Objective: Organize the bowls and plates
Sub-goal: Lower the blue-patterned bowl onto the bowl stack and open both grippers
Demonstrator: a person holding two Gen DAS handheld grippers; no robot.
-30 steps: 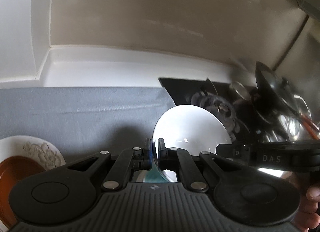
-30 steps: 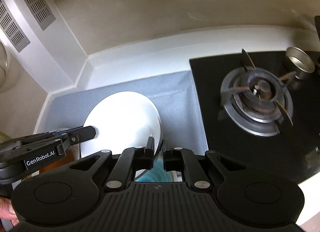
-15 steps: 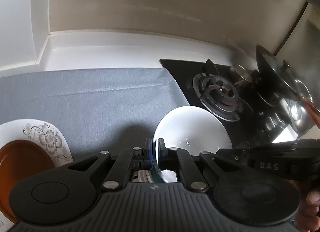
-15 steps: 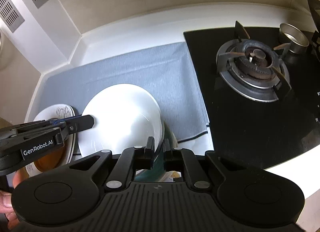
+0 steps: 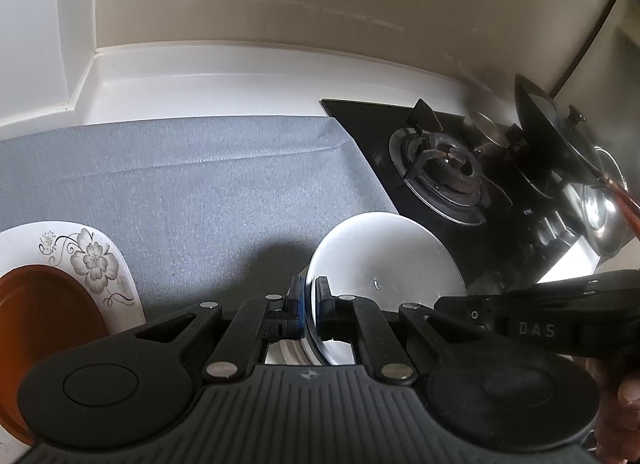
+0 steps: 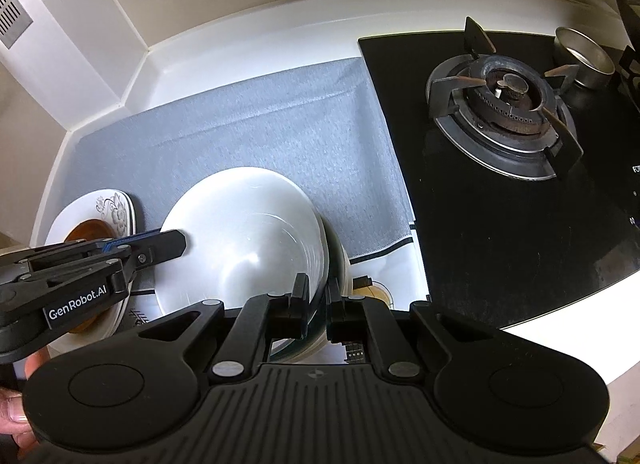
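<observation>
A white plate hangs tilted just over the grey mat, held from both sides. My left gripper is shut on its left rim, and its tip also shows in the right wrist view. My right gripper is shut on the opposite rim. Under the plate sits another dish with a dark green rim, mostly hidden. To the left a floral white plate lies on the mat with a brown bowl in it.
A black gas hob with a burner fills the right side. A steel cup and a dark pan lid stand behind it. The white wall upstand bounds the back. The counter's front edge runs at lower right.
Both grippers have sunk toward the counter with the white plate between them. The floral plate, the mat and the dish under the plate now show closer.
</observation>
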